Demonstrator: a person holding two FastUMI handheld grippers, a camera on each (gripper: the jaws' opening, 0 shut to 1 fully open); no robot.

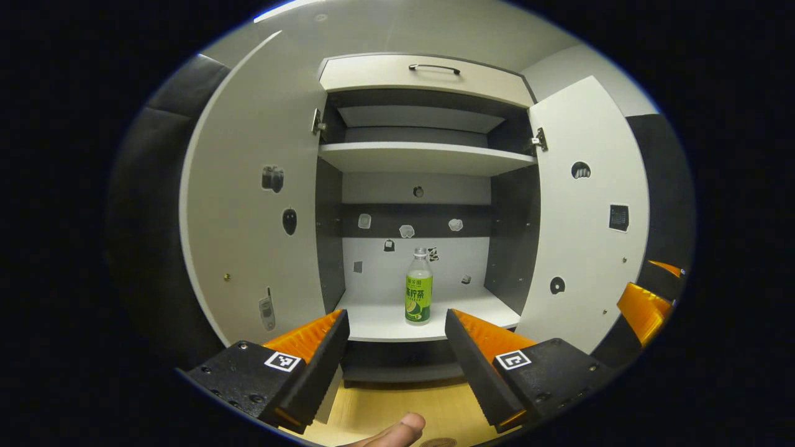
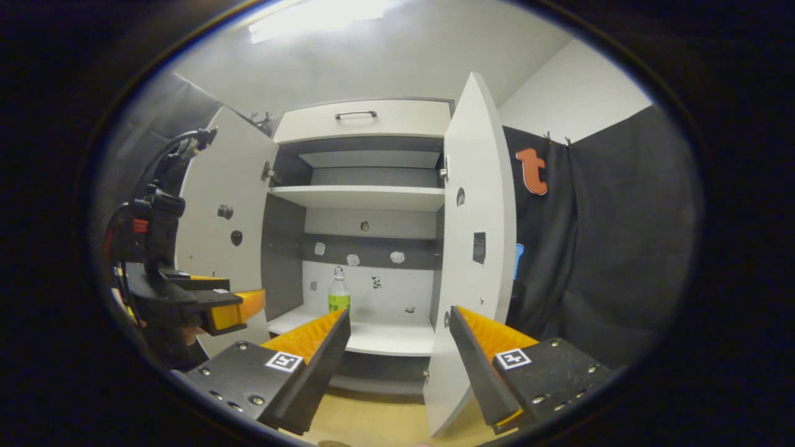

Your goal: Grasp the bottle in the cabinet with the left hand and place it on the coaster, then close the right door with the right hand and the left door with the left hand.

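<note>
A clear bottle (image 1: 419, 288) with a green label stands upright on the lower shelf (image 1: 385, 323) of the open cabinet, near the shelf's middle. My left gripper (image 1: 396, 323) is open in front of the shelf, short of the bottle, which shows in the gap between its fingers. In the right gripper view the bottle (image 2: 338, 292) stands left of the right door (image 2: 475, 248). My right gripper (image 2: 397, 323) is open and holds nothing, facing that door's edge. The left gripper (image 2: 245, 290) hovers at the left, before the left door (image 2: 227, 230). A brown round edge (image 1: 438, 442), perhaps the coaster, lies on the wooden surface below.
Both white doors (image 1: 248, 217) (image 1: 584, 217) are swung wide open. An upper shelf (image 1: 422, 158) and a top drawer with a handle (image 1: 435, 67) sit above. The right gripper (image 1: 652, 288) is at the far right. A thumb (image 1: 397, 431) shows at the bottom. Black cloth walls flank the cabinet.
</note>
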